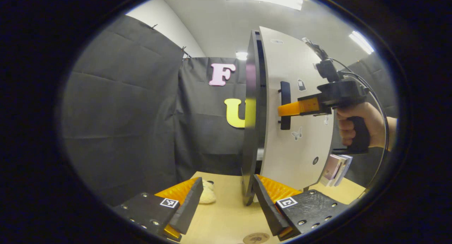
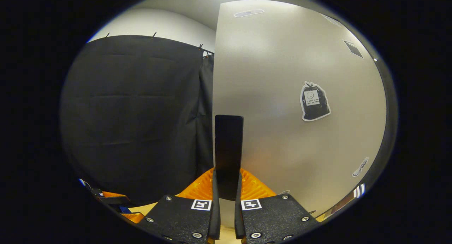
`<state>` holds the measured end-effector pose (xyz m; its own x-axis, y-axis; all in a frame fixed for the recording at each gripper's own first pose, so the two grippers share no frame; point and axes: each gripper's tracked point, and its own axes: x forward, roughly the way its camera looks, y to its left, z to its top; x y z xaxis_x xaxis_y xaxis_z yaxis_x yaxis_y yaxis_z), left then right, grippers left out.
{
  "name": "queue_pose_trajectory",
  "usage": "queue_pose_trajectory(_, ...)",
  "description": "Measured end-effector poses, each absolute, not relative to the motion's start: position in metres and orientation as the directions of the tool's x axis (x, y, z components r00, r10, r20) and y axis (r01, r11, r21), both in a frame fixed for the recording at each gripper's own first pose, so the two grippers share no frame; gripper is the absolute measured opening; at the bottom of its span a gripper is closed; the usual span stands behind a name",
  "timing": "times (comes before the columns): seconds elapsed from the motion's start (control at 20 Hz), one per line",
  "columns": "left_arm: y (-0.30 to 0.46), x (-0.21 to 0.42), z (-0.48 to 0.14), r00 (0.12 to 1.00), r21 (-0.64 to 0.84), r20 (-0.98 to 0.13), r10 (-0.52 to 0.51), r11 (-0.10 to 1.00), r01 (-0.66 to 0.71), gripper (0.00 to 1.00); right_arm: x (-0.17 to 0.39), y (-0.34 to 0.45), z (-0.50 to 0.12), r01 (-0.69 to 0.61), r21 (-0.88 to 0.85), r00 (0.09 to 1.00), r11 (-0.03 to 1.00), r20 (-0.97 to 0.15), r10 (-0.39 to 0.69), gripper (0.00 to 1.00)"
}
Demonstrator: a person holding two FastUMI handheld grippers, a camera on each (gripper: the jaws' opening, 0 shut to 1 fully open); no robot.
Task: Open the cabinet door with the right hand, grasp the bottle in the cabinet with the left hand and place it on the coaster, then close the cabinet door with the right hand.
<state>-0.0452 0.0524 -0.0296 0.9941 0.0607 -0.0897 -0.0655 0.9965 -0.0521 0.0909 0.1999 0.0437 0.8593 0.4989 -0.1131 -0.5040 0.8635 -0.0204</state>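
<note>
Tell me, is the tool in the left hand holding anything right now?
No, the left tool stands wide open above the table, with nothing between its fingers.

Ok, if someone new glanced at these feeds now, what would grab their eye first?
Probably the right tool, shut on the dark door handle of the pale cabinet door. In the left gripper view a hand holds that tool at the door, while the left tool hangs open over the wooden table.
</note>
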Motion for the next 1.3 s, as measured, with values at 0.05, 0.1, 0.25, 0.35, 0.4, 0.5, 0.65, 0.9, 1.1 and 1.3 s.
queue_pose_trajectory(0.05, 0.051, -0.044, -0.027, 0.995, -0.052, -0.081, 0.055, 0.997, -0.06, 0.88, 0.091, 0.2, 0.042, -0.515, -0.014, 0.852, 0.857, -0.12, 0.51, 0.17)
queue_pose_trajectory(0.1, 0.051, -0.043, -0.025, 0.996, -0.047, -0.073, 0.057, 0.997, -0.061, 0.88, 0.091, 0.2, 0.042, -0.529, -0.012, 0.842, 0.848, -0.125, 0.524, 0.17)
queue_pose_trajectory(0.25, 0.055, -0.043, -0.021, 0.995, -0.023, -0.056, 0.081, 0.996, -0.082, 0.88, 0.092, 0.196, 0.044, -0.573, -0.003, 0.812, 0.819, -0.136, 0.568, 0.17)
queue_pose_trajectory(0.35, 0.056, -0.046, -0.017, 0.994, -0.014, -0.048, 0.097, 0.995, -0.098, 0.85, 0.094, 0.192, 0.047, -0.606, -0.01, 0.786, 0.796, -0.16, 0.597, 0.17)
queue_pose_trajectory(0.4, 0.053, -0.047, -0.013, 0.995, -0.014, -0.036, 0.096, 0.995, -0.097, 0.85, 0.096, 0.192, 0.048, -0.624, -0.004, 0.771, 0.782, -0.171, 0.614, 0.17)
queue_pose_trajectory(0.5, 0.049, -0.046, -0.009, 0.995, 0.001, -0.03, 0.095, 0.995, -0.095, 0.88, 0.104, 0.19, 0.045, -0.648, 0.014, 0.746, 0.761, -0.187, 0.639, 0.16)
queue_pose_trajectory(0.65, 0.036, -0.049, -0.006, 0.999, 0.022, -0.021, 0.049, 0.999, -0.049, 0.85, 0.11, 0.19, 0.039, -0.654, 0.021, 0.74, 0.756, -0.188, 0.645, 0.17)
queue_pose_trajectory(0.9, 0.023, -0.053, -0.005, 0.999, 0.031, -0.036, 0.015, 0.999, -0.014, 0.88, 0.11, 0.184, 0.04, -0.639, 0.025, 0.753, 0.769, -0.187, 0.631, 0.16)
queue_pose_trajectory(1.1, 0.008, -0.06, -0.005, 0.999, -0.001, -0.044, -0.006, 1.0, 0.006, 0.81, 0.111, 0.176, 0.041, -0.6, 0.038, 0.781, 0.799, -0.188, 0.595, 0.16)
queue_pose_trajectory(1.3, 0.013, -0.062, -0.008, 0.996, 0.008, -0.071, 0.051, 0.999, -0.051, 0.88, 0.108, 0.169, 0.038, -0.538, 0.086, 0.82, 0.839, -0.177, 0.544, 0.16)
